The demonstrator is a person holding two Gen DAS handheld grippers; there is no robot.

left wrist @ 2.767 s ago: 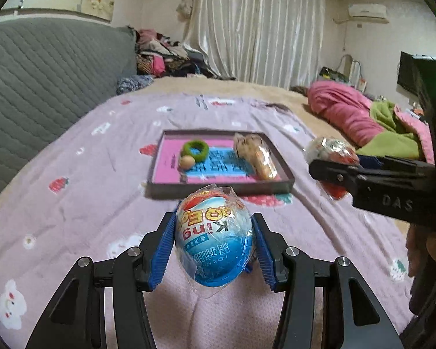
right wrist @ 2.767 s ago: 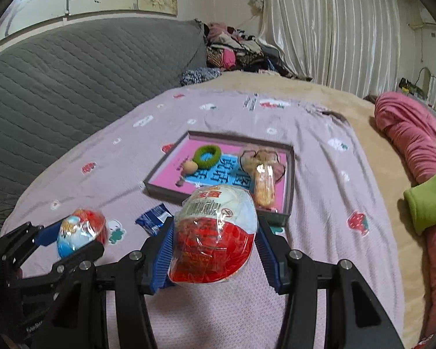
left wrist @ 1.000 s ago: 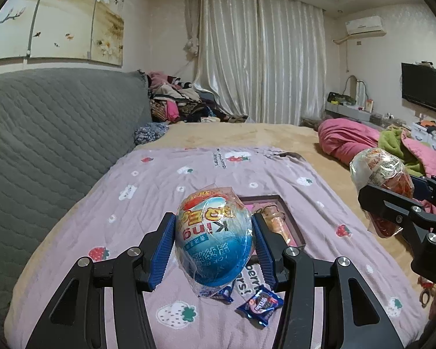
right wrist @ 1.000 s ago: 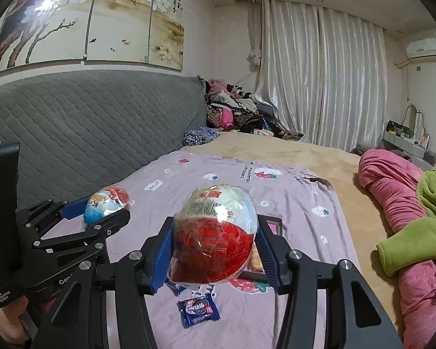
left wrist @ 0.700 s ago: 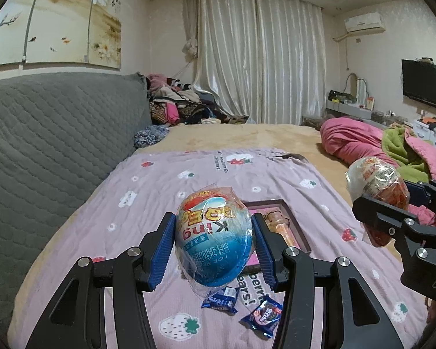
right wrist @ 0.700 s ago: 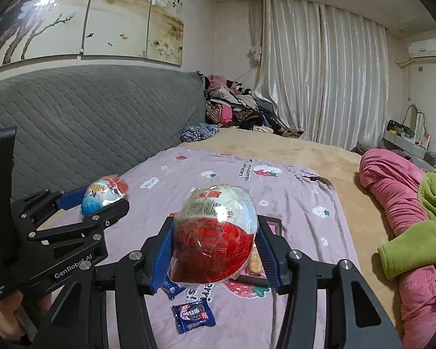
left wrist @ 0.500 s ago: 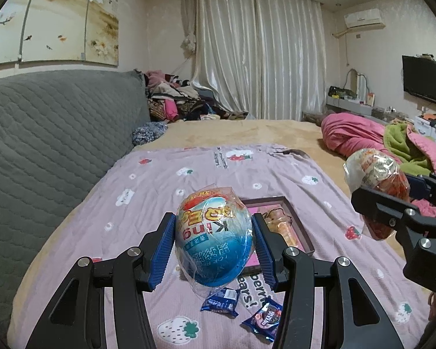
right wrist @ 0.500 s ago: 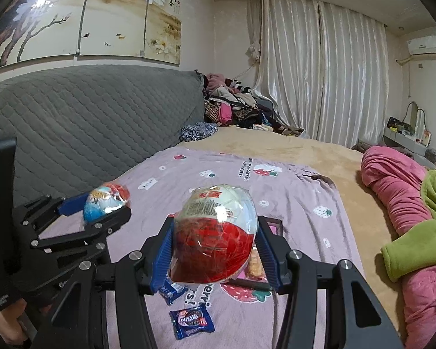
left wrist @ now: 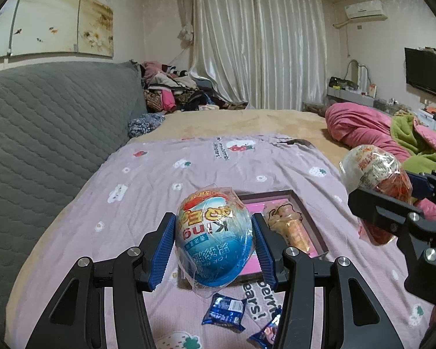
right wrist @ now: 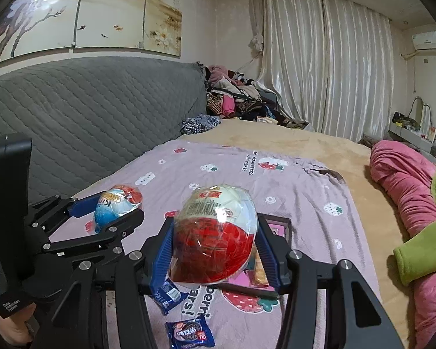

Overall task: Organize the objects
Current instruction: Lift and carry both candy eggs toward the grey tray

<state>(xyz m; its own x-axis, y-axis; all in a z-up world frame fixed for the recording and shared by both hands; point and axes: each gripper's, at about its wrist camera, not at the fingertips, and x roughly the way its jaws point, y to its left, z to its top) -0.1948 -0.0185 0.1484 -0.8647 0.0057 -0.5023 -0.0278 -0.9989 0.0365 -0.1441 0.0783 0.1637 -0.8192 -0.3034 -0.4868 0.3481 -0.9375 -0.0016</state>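
Below held eggs: tray (left wrist: 313,221), two candy packets (left wrist: 224,316) on bedspread (left wrist: 148,192).

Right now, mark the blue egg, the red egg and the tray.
blue egg (left wrist: 215,241), left wrist view, on its blue lower half.
red egg (right wrist: 215,241), right wrist view, on its red lower half.
tray (left wrist: 300,207), left wrist view, on its dark right rim.

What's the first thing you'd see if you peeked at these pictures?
Two big wrapped toy eggs held up over the bed: a blue egg squeezed in the left tongs, and a red egg squeezed in the right tongs. Behind them a pink tray lies on the strawberry blanket, with small candy packets in front of it.
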